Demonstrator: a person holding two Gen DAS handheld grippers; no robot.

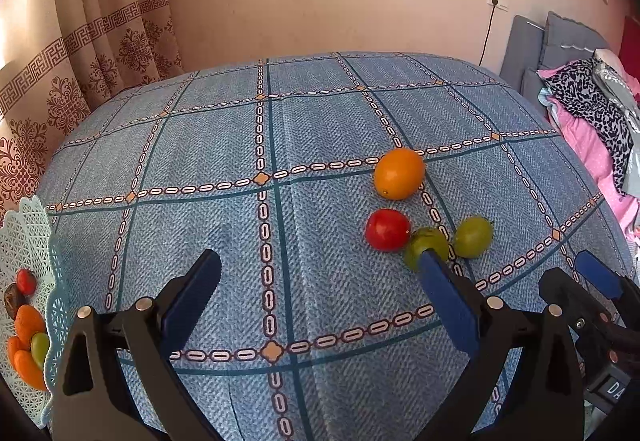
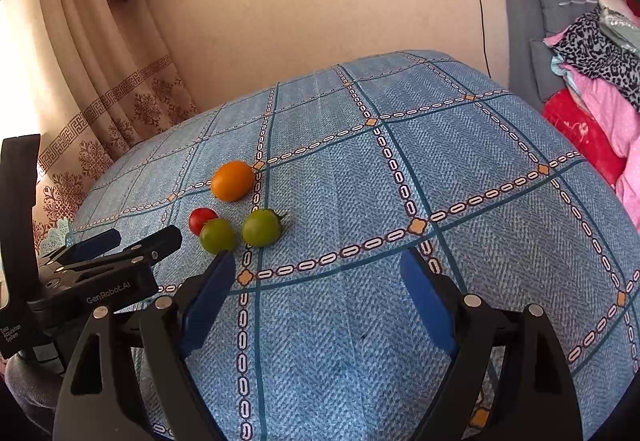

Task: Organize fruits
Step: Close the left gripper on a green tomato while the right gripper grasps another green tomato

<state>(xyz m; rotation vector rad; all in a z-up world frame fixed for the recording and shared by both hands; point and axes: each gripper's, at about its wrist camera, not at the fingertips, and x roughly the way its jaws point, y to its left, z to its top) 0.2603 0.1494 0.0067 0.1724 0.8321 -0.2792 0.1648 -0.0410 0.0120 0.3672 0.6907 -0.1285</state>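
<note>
Both tongs (image 1: pixel 320 265) (image 2: pixel 316 261) wide; orange fruit (image 1: pixel 399 173) axis diag.

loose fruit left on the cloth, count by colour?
Orange: 1, the orange fruit
Red: 1, the red tomato
Green: 2, the near green tomato and the far green tomato
Total: 4 loose on the tablecloth. Those already in the basket are not counted.
</note>
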